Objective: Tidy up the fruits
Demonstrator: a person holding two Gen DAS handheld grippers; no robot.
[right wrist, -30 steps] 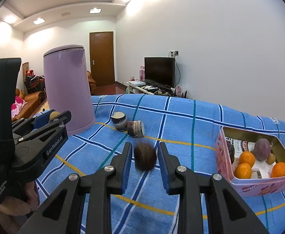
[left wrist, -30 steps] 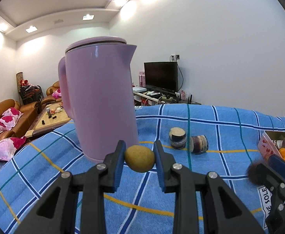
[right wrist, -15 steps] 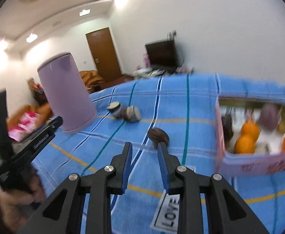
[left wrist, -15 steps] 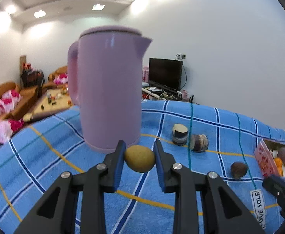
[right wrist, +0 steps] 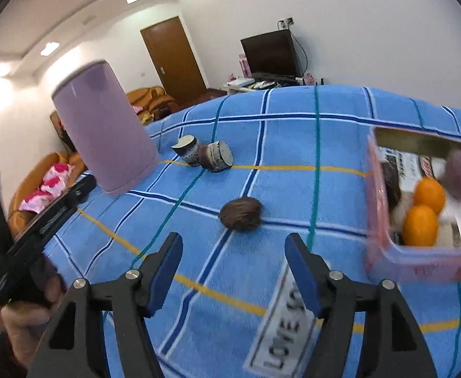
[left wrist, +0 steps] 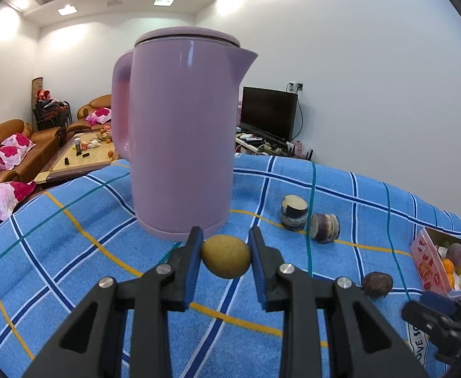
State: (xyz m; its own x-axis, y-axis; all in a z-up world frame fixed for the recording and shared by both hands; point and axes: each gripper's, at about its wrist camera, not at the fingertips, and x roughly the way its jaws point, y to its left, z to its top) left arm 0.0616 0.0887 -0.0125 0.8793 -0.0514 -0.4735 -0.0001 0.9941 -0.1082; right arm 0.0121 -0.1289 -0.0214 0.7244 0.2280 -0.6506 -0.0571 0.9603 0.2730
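My left gripper [left wrist: 225, 256] is shut on a yellow-brown round fruit [left wrist: 225, 260], held above the blue checked cloth in front of the purple kettle [left wrist: 180, 132]. My right gripper [right wrist: 233, 263] is open and empty, a little short of a dark brown fruit [right wrist: 241, 213] lying on the cloth; that fruit also shows in the left wrist view [left wrist: 377, 284]. A pink tin box [right wrist: 378, 195] at the right holds oranges [right wrist: 427, 193], a purple fruit [right wrist: 460, 173] and others. Two cut purple-skinned stubs [right wrist: 203, 152] lie beyond the brown fruit.
The purple kettle [right wrist: 104, 132] stands at the left of the cloth. The left gripper's body and the hand on it [right wrist: 32, 239] show at the left of the right wrist view. A "LOVE" label [right wrist: 281, 321] is sewn on the cloth by the box.
My right gripper let go of the dark brown fruit, which now lies on the cloth, and its jaws opened wide and drew back. My left gripper kept hold of the yellow fruit.
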